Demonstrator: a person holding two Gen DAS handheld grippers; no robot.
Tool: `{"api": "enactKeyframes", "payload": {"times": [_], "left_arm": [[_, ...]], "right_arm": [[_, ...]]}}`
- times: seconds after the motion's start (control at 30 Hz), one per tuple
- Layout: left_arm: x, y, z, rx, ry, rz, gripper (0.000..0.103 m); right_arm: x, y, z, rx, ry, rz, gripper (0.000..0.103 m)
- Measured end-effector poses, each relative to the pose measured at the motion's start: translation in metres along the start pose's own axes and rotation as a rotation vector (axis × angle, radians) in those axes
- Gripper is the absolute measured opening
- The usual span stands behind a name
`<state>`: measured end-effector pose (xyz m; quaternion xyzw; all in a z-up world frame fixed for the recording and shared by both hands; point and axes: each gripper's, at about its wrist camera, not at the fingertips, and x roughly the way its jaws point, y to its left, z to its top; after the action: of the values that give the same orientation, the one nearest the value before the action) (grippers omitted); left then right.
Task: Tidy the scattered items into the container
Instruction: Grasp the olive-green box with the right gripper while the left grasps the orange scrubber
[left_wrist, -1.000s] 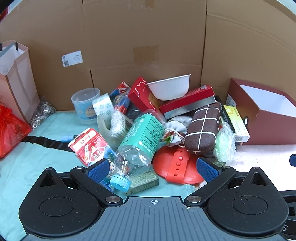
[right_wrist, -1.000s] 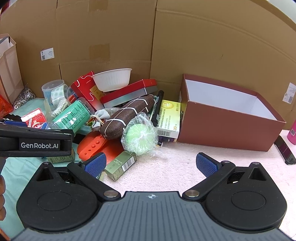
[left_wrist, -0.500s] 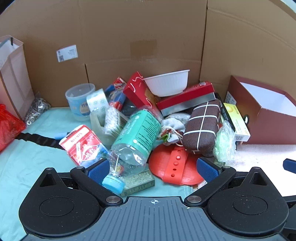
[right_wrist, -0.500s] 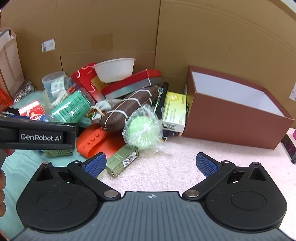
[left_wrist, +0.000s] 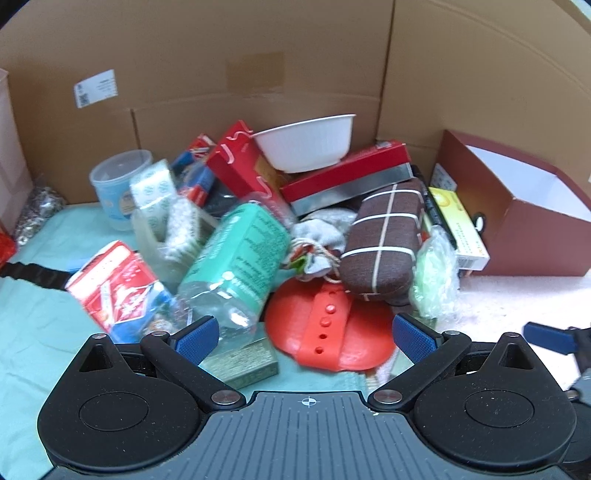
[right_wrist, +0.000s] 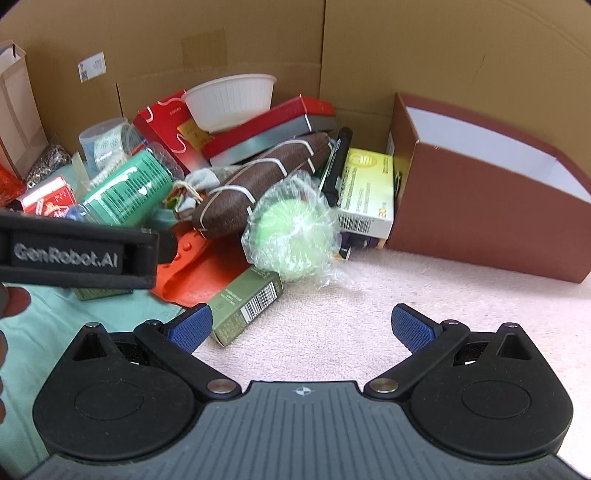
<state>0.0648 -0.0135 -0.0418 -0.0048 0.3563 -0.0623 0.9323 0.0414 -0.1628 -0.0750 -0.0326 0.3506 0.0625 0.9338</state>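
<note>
Box (right_wrist: 480, 206) interior mostly hidden; left-view pile (left_wrist: 236, 254) blurred.

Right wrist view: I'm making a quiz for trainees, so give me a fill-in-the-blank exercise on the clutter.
1. The white bowl sits on top of the ____ pile.
2. The brown box holds ____ visible.
3. The right claw is ____.
4. The plastic-wrapped ball is ____ in colour.

Missing: clutter; nothing; open; green
</note>
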Motion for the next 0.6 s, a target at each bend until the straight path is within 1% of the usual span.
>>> {"api": "enactKeyframes", "payload": {"times": [0.13, 0.23, 0.3, 0.37, 0.43, 0.5, 0.6], "left_arm": [[0.006, -0.006, 0.004, 0.016, -0.001, -0.049, 0.103], [0.013, -0.009, 0.004, 0.037, 0.011, -0.087, 0.101], [0.018, -0.009, 0.004, 0.041, 0.027, -0.112, 0.097], [0.022, -0.007, 0.004, 0.036, 0.042, -0.144, 0.093], [0.027, -0.004, 0.004, 0.034, 0.054, -0.17, 0.09], [0.033, -0.001, 0.004, 0.03, 0.071, -0.174, 0.085], [0.044, 0.004, 0.005, 0.017, 0.1, -0.175, 0.075]], "right_arm": [[0.011, -0.001, -0.001, 0.002, -0.002, 0.031, 0.102], [0.016, 0.0, 0.0, 0.0, -0.003, 0.075, 0.1], [0.02, 0.001, 0.0, -0.006, -0.003, 0.109, 0.099], [0.024, 0.004, -0.001, -0.017, 0.003, 0.14, 0.095], [0.029, 0.006, -0.001, -0.024, 0.009, 0.161, 0.086], [0.031, 0.008, -0.002, -0.04, 0.0, 0.161, 0.085], [0.032, 0.008, -0.001, -0.066, -0.007, 0.17, 0.079]]}}
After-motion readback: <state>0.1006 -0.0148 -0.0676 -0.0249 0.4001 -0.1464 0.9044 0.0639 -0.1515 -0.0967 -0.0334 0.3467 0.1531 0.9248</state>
